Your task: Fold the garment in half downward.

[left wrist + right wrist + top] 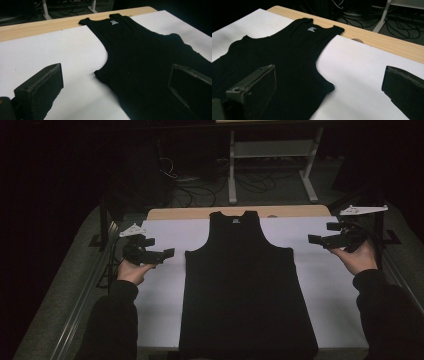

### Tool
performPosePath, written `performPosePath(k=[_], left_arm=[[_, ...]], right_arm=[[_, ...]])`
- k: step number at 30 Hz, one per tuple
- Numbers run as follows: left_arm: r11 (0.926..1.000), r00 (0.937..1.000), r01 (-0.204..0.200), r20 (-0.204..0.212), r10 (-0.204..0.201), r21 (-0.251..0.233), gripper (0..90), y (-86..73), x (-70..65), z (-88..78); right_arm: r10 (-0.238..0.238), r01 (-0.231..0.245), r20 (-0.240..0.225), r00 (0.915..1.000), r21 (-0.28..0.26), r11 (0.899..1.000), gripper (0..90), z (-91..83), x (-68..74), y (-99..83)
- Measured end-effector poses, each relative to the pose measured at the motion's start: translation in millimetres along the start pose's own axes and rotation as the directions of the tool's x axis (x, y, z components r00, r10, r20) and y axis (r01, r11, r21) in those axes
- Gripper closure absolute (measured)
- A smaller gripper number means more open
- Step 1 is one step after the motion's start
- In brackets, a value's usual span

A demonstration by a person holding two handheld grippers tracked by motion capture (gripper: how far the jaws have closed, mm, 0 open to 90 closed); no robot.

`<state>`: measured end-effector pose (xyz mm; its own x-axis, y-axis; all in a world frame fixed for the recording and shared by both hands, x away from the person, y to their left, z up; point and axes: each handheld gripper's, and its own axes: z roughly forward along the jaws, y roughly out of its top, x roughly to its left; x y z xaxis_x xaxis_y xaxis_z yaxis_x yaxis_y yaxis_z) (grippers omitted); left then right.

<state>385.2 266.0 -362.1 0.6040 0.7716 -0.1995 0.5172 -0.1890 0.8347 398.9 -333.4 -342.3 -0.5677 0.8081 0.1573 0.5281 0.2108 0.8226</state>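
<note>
While both my claws hang released and empty, the black tank top (247,285) lies flat at frame centre on the white sheet (330,295), long axis running top to bottom, neck toward the wooden table edge (190,213). My left gripper (167,253) sits just off its left armhole, nearer than my right gripper (314,239). Bare sheet flanks both sides.

— What's around my bench here?

— Dim room, mostly black at the edges. My wooden tabletop (300,211) carries a white sheet (330,285); grey floor (280,190) lies beyond.

— And behind it?

— A white metal stand (272,150) with two legs, and dark cables (195,190) tangled on the floor, perhaps under a desk; it's too dark to say.
</note>
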Motion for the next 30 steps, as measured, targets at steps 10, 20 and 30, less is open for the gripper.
performPosePath(k=[10,20,30], left_arm=[[0.9999,0.9999,0.013,0.01,-0.013,0.007,0.0,0.2,6.8,17.0],[0.9992,0.9996,0.024,0.012,-0.025,0.033,0.0,-2.8,14.2,31.6],[0.998,0.999,0.044,0.009,-0.045,0.045,0.0,-6.2,18.7,39.3]], right_arm=[[0.007,-0.008,0.016,0.9999,0.028,1.0,0.0,11.8,-7.4,-3.0],[0.043,-0.044,0.016,0.9989,0.041,0.998,0.0,29.8,-12.6,-7.0],[0.068,-0.068,0.01,0.9976,0.055,0.996,0.0,47.7,-15.4,-12.0]])
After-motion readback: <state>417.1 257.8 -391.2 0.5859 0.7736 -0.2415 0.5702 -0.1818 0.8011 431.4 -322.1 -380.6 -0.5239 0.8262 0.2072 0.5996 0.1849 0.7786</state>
